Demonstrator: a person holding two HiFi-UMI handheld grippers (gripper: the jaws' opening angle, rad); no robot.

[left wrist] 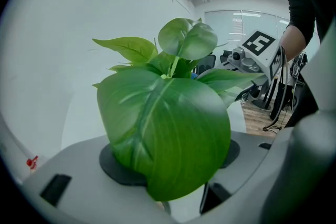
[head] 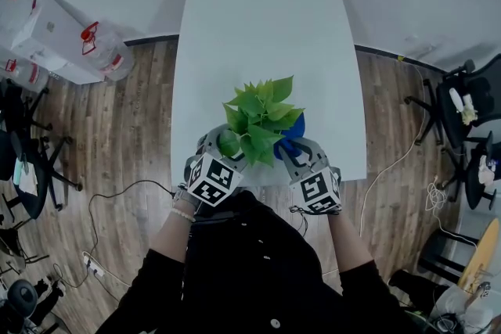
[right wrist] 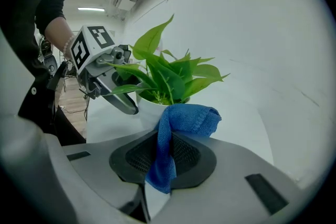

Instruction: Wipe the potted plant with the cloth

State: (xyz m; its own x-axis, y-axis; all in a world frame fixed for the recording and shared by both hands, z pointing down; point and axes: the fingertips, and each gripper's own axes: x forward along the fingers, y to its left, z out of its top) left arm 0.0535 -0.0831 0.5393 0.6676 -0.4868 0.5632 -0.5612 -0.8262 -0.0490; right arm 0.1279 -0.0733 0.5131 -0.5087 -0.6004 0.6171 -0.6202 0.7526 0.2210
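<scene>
Blue cloth pinched, right gripper; leaf inside wide left gripper

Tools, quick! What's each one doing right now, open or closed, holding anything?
Left tool: open, with a big green leaf between its jaws, not pinched.
Right tool: closed on the blue cloth.
</scene>
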